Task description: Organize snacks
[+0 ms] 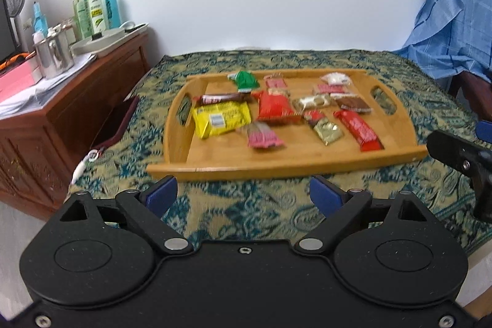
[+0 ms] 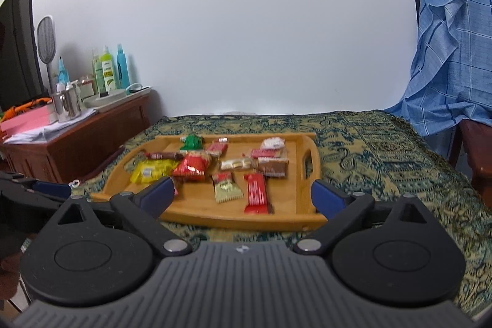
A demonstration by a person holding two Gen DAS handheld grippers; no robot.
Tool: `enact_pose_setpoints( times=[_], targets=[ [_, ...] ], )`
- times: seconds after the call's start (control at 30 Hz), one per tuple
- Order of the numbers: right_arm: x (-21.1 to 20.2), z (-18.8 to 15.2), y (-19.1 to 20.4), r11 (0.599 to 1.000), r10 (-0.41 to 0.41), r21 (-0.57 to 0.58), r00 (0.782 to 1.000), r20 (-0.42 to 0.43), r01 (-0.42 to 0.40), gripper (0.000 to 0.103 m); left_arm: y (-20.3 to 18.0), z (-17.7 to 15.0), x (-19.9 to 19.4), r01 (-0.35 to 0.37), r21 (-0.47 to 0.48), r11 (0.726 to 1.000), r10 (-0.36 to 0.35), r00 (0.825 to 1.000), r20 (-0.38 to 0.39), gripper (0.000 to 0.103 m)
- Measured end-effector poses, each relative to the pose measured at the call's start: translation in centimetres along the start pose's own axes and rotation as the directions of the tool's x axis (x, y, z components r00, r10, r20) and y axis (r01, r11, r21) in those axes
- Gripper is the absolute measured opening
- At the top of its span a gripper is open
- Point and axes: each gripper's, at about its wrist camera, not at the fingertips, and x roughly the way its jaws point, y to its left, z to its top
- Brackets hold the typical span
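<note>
A wooden tray sits on a patterned cloth and holds several snack packets. Among them are a yellow packet, a red bag, a long red bar, a green packet, a gold packet and a pink packet. My left gripper is open and empty, in front of the tray's near edge. My right gripper is open and empty, over the tray's near edge.
The patterned cloth covers the table. A wooden cabinet at left carries bottles, a metal cup and papers. A blue cloth hangs over a chair at right. The right gripper's body shows at the left view's edge.
</note>
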Motion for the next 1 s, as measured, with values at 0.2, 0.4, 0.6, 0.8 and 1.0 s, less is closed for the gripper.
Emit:
enact_pose_setpoints(
  times=[0.2,0.4,0.6,0.8,1.0],
  targets=[
    [0.5,-3.7,0.1,0.999,-0.044,-0.017,0.999,-0.009,0.044,0.101,0.4,-2.3,1.4,-0.016,-0.028,0.999,0.016,1.000,-0.022,0.093],
    [1.8,-6.2,-0.1,0.997,-0.072,-0.031,0.997,-0.026,0.071,0.101,0.6,-4.0,3.4,-0.030,-0.037,0.999,0.029,0.999,-0.035,0.093],
    [2.8,-7.1,0.5,0.991,-0.106,-0.081,0.994,-0.011,0.105,0.103,1.0,-5.0,4.6,-0.012,-0.077,0.997,0.010,1.000,-0.027,0.094],
    [3.6,-7.9,0.1,0.987,-0.136,-0.085,0.990,-0.035,0.133,0.103,1.4,-6.0,6.3,0.003,-0.099,0.995,-0.008,0.999,-0.048,0.095],
    [4.8,-8.2,-0.4,0.984,-0.168,-0.076,0.984,-0.058,0.163,0.103,1.2,-6.1,6.5,0.005,-0.067,0.998,-0.006,1.000,-0.018,0.097]
  ],
)
